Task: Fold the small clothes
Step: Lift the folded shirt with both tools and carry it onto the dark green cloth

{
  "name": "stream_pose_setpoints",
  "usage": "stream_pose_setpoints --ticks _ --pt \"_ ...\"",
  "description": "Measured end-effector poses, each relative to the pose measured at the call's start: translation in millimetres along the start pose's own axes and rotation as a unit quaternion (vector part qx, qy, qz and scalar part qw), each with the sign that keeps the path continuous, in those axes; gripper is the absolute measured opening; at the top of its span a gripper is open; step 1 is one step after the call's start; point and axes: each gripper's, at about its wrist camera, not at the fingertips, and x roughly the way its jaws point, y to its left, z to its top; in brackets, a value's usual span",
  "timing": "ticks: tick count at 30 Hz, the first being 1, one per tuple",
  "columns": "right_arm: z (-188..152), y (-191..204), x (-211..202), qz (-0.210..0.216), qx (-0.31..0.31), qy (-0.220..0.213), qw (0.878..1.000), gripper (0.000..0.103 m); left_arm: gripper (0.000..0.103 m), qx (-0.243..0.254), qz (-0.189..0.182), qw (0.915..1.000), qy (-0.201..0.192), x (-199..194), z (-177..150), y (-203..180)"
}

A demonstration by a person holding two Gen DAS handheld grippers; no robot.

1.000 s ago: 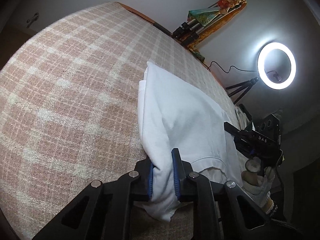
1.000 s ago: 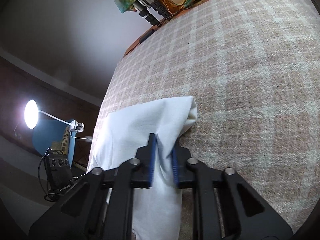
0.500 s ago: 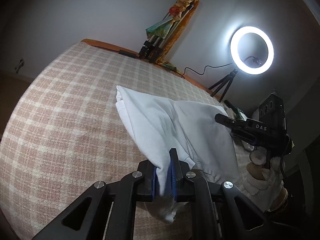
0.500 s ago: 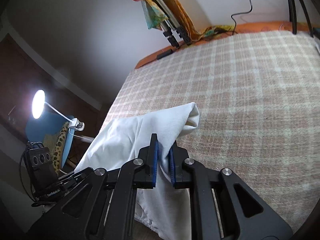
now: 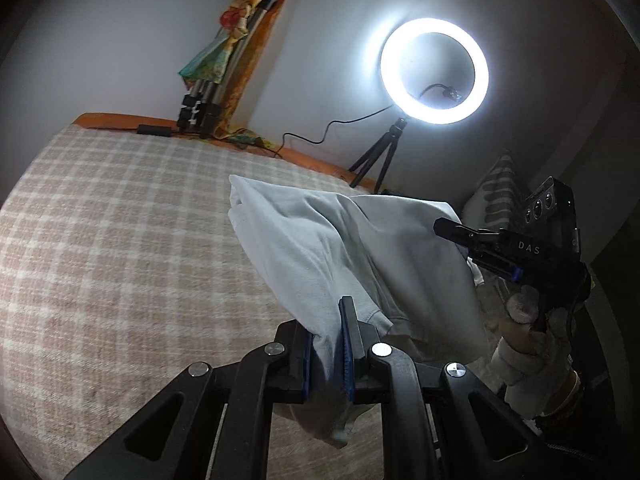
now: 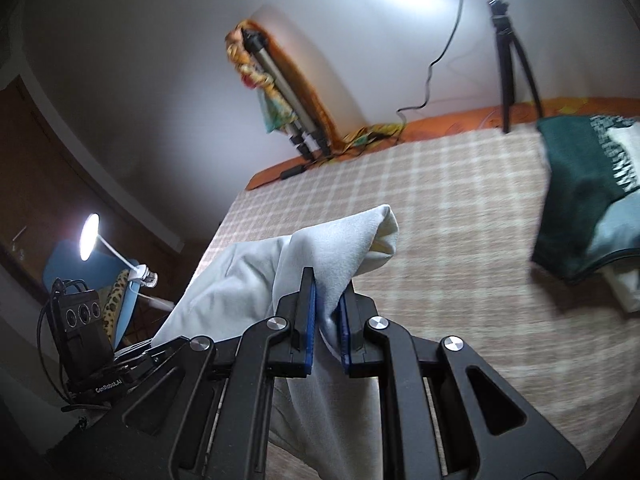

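Observation:
A white garment (image 5: 320, 248) hangs lifted above the pink plaid bed cover (image 5: 120, 248), stretched between both grippers. My left gripper (image 5: 327, 320) is shut on its near corner, and cloth droops below the jaws. My right gripper (image 6: 327, 300) is shut on the other near corner of the white garment (image 6: 332, 240). In the left wrist view the right gripper body (image 5: 516, 252) and its gloved hand show at the right. In the right wrist view the left gripper body (image 6: 92, 344) shows at the lower left. The garment's far folded edge points toward the wall.
A lit ring light on a tripod (image 5: 434, 72) stands at the bed's far edge. Folded tripods and coloured cloth (image 5: 224, 60) lean on the wall. A dark green garment (image 6: 588, 196) lies on the bed cover (image 6: 460, 208) at right. A desk lamp (image 6: 90, 236) is off the left side.
Both grippers have risen and tilted up, lifting the white garment off the bed cover. The grips on both corners have stayed shut.

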Motion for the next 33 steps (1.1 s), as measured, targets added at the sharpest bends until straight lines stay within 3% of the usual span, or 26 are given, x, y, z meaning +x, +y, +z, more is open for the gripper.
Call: stream_pose_setpoints --ticks 18,27,33 --pt "69 -145 -135 -0.127 0.011 -0.089 0.988 0.011 0.009 0.11 -0.067 0.9915 0.019 173 68 -169" --pt "109 -219 -148 -0.181 0.016 -0.114 0.977 0.011 0.009 0.145 -0.052 0.9878 0.019 246 91 -213" --pt "119 -262 -137 -0.204 0.027 -0.112 0.972 0.011 0.009 0.172 -0.028 0.9844 0.023 280 88 -230"
